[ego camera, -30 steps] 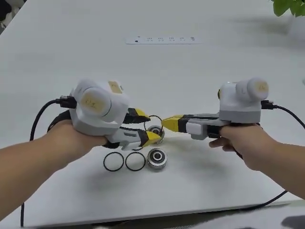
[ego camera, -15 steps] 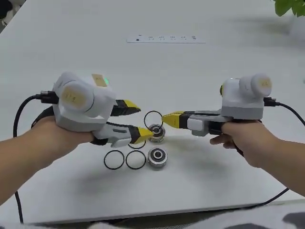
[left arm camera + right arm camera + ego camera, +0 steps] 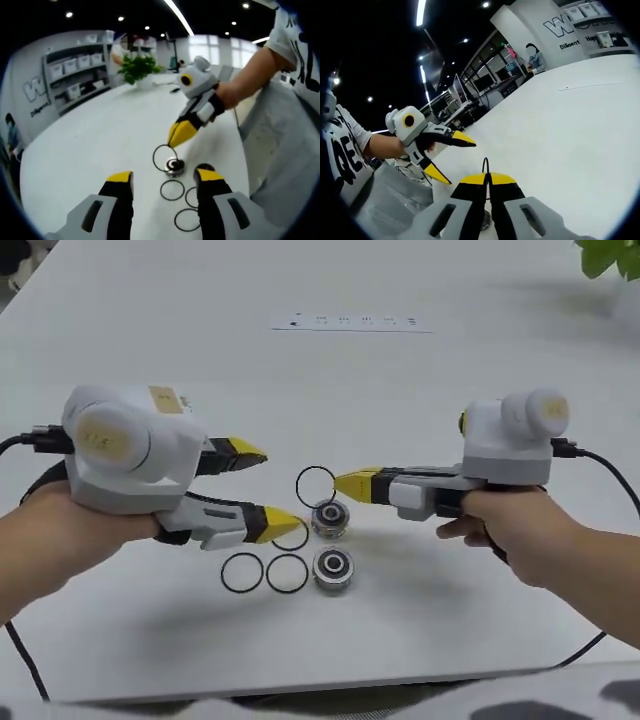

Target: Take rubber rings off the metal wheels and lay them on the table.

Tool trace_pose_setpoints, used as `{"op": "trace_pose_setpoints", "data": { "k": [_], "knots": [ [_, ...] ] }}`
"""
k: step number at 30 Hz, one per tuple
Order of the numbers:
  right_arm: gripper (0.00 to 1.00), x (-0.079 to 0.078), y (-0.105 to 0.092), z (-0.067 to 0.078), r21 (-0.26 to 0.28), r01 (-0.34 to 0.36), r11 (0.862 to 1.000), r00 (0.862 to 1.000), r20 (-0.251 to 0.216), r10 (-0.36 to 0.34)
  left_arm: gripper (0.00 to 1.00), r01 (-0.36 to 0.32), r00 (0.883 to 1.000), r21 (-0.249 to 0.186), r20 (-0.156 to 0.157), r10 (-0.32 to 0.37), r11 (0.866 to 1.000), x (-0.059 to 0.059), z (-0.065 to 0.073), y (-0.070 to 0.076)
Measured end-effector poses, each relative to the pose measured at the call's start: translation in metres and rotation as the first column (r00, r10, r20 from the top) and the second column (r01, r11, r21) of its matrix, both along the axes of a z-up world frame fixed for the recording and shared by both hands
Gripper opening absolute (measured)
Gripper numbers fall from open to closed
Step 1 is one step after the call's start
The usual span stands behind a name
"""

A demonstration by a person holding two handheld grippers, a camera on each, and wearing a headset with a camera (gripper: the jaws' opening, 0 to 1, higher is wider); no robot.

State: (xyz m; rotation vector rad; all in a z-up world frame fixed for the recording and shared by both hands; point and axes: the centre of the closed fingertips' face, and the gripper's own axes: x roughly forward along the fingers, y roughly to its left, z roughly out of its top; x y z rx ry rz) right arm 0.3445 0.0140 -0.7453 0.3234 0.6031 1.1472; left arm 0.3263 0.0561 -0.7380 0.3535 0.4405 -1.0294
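Black rubber ring (image 3: 315, 468), pinched between closed jaws of right gripper (image 3: 345, 485), just above far silver metal wheel (image 3: 329, 519); left gripper (image 3: 280, 488) left of wheel, jaws wide, empty.

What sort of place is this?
Probably an open-plan office or lab: a big white table, shelves of storage bins, a potted plant, and large lettering on the wall.

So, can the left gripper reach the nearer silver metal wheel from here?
Probably yes: the left gripper is open beside the nearer silver metal wheel, only loose rings between; the right gripper, shut on a black rubber ring, hangs by the farther wheel.
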Motion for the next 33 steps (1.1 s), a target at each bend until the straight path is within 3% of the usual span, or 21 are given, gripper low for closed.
{"op": "trace_pose_setpoints", "data": {
  "k": [33],
  "knots": [
    [0.00, -0.011, 0.039, -0.002, -0.012, -0.087, 0.996, 0.996, -0.013, 0.087, 0.63, -0.090, 0.996, 0.003, 0.001, 0.090, 0.996, -0.008, 0.000, 0.048]
  ]
}}
